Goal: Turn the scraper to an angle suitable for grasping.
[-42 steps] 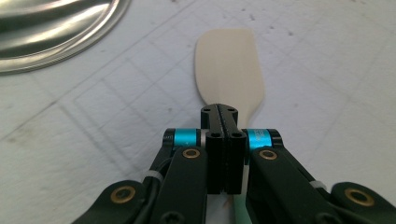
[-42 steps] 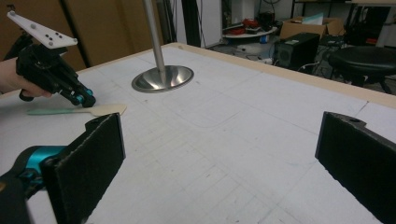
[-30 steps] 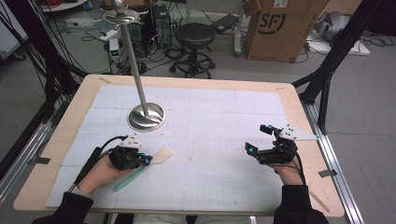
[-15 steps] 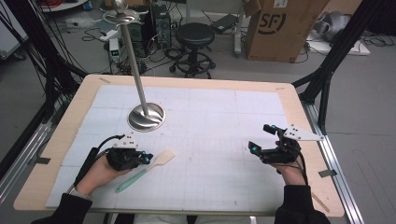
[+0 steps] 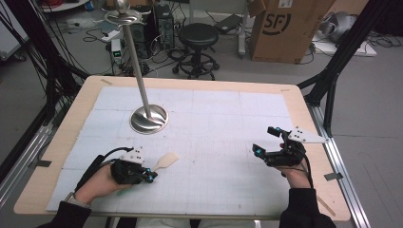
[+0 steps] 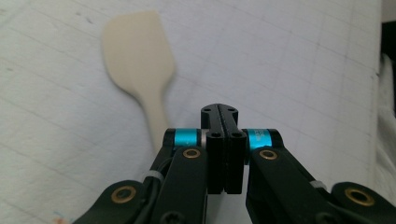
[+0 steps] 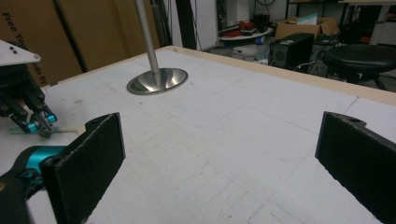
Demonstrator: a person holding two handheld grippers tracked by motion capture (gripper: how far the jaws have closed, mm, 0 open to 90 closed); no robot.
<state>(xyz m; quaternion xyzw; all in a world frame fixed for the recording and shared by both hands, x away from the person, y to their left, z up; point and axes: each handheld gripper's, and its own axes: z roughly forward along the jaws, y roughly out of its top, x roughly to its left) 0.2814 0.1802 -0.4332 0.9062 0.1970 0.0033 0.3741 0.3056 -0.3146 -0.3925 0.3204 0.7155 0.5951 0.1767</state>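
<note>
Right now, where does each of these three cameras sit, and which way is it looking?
High view: above the person's side, looking forward and down on the table; both forearms show.
Left gripper view: rides the left gripper, fingers shut, looking down at the spatula.
Right gripper view: rides the right gripper, fingers open, looking across to the metal stand.
All three show the spatula.
</note>
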